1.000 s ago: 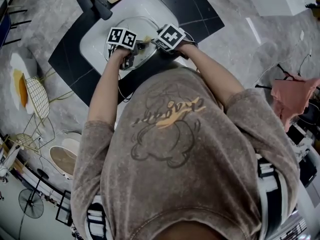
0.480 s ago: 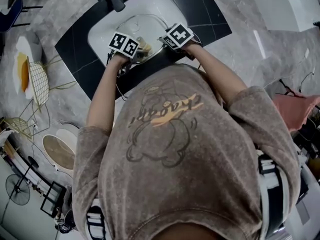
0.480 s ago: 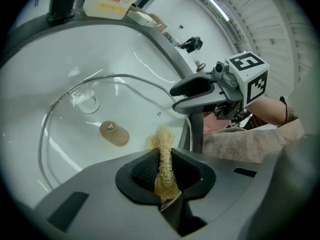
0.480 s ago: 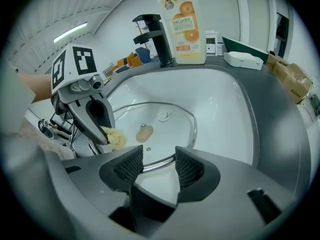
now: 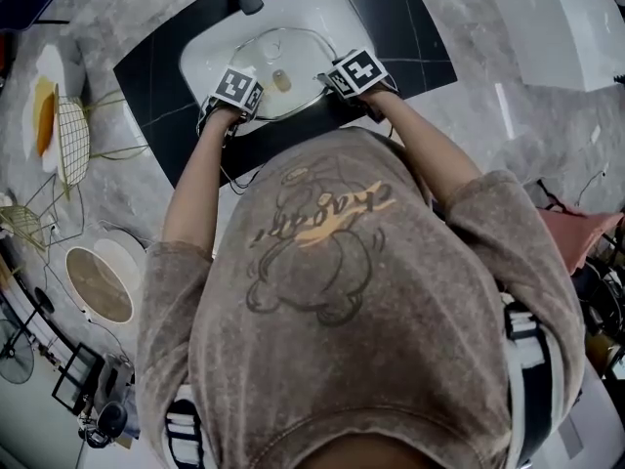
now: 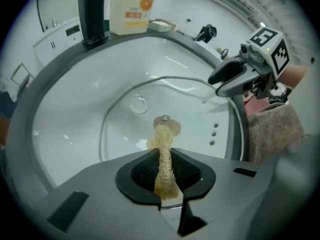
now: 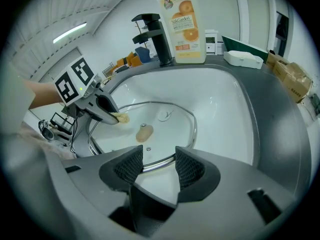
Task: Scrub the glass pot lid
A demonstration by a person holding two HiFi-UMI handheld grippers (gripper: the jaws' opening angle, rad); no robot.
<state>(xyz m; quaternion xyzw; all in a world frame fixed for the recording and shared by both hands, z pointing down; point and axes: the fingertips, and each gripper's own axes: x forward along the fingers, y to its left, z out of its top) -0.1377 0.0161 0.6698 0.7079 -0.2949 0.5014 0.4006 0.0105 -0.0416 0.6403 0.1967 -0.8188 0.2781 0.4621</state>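
white sink (image 5: 337,8) holds glass lid (image 5: 293,52); left gripper (image 6: 165,173) pinches loofah strip (image 6: 161,143).

Bright, even white light falls from overhead, where a ceiling strip light (image 7: 70,32) shows, so shadows are faint and soft and the white sink basin (image 6: 75,119) comes close to washing out, with pale reflections on the glass pot lid (image 6: 192,109). Both gripper views are strongly fisheyed, with bowed lines and black corners, and the near bodies of the left gripper (image 6: 164,170) and right gripper (image 7: 159,166) look slightly soft. The head view is dimmer, flatter and curved at its edges.
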